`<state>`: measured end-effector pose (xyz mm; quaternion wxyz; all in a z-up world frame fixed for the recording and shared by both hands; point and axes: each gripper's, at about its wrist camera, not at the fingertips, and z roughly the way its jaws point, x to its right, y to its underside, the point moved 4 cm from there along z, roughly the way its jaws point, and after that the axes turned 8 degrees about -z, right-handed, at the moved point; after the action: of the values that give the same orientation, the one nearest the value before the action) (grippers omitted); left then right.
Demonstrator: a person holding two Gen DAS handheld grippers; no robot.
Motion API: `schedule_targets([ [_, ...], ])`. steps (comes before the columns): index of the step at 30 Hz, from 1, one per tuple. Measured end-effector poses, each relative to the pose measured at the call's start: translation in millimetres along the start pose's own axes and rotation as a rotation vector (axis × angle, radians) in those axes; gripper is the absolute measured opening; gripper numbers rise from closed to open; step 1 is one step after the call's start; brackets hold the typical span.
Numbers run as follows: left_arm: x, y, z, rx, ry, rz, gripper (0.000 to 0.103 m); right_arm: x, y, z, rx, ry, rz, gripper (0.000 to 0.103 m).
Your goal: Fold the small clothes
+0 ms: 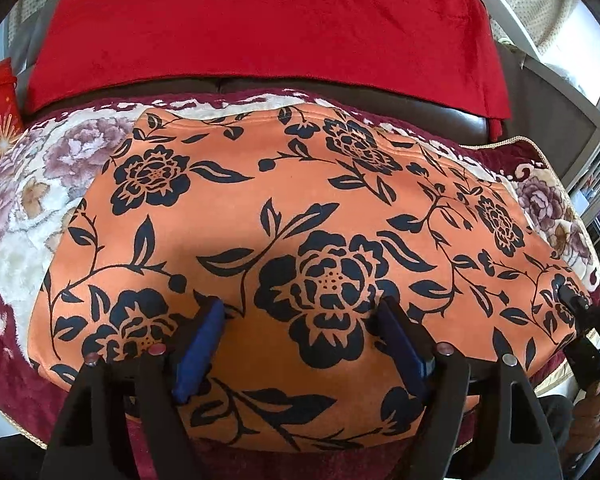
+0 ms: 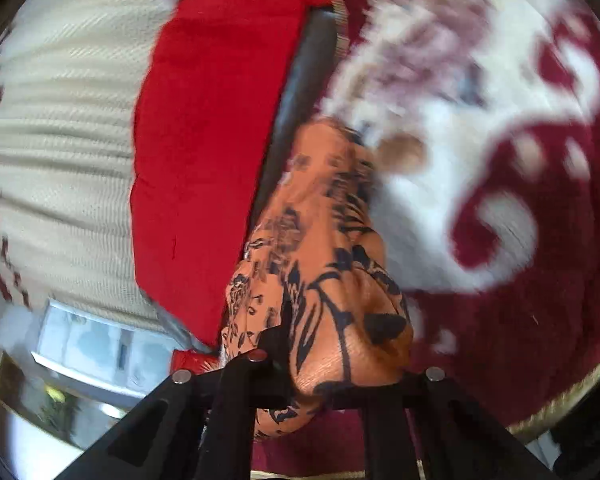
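Garment (image 1: 300, 208) lies flat on the blanket (image 1: 16, 248), no fold made yet as far as we see; right gripper (image 2: 324, 364) pinches its bunched edge, left gripper (image 1: 304, 344) spread over its near part, whole fold left.

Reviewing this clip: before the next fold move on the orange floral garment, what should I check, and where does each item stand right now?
1. Right gripper shut on the orange floral garment: ok, cloth bunches between its jaws.
2. Left gripper open above the cloth: ok, blue pads stand apart.
3. Left gripper over the near part of the garment: ok.
4. Garment spread flat on the floral blanket: ok in the left wrist view, apart from the pinched corner.
5. How many layers the right gripper holds: cannot tell, view blurred.
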<state>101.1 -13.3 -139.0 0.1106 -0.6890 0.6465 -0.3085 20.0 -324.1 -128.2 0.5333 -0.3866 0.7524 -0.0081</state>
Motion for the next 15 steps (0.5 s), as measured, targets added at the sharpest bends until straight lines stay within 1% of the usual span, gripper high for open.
schedule_targets([
  [2,0,-2,-4,-0.002,-0.004,-0.010,0.079,-7,1,1,0.014,0.076,-0.084,0.012],
  [3,0,-4,-8,0.006,-0.004,-0.018,0.079,-1,7,5,0.000,0.104,-0.070,0.016],
  [5,-2,-10,-20,0.046,0.002,-0.037,0.079,15,16,10,-0.029,0.089,-0.007,0.028],
  [6,-2,-12,-25,0.071,-0.002,-0.035,0.079,22,19,10,-0.032,0.068,0.030,0.054],
  [7,-2,-13,-27,0.087,-0.012,-0.030,0.080,23,20,8,-0.024,0.036,0.051,0.076],
  [8,-2,-13,-27,0.097,-0.032,-0.021,0.084,20,19,6,-0.006,-0.010,0.061,0.082],
  [9,-2,-11,-21,0.085,-0.055,-0.010,0.085,12,15,2,0.014,-0.015,0.044,0.087],
  [11,-2,0,4,-0.006,-0.109,0.024,0.085,-1,10,4,0.020,-0.018,-0.005,0.087],
  [12,-1,3,8,0.000,-0.120,0.038,0.086,0,8,11,0.005,-0.015,0.001,0.087],
  [13,0,4,6,0.023,-0.125,0.048,0.087,4,7,17,-0.017,-0.011,0.023,0.081],
  [14,0,3,3,0.031,-0.125,0.049,0.087,10,7,27,-0.043,-0.004,0.056,0.069],
  [15,1,3,1,0.020,-0.120,0.043,0.087,18,5,34,-0.067,0.037,0.068,0.015],
])
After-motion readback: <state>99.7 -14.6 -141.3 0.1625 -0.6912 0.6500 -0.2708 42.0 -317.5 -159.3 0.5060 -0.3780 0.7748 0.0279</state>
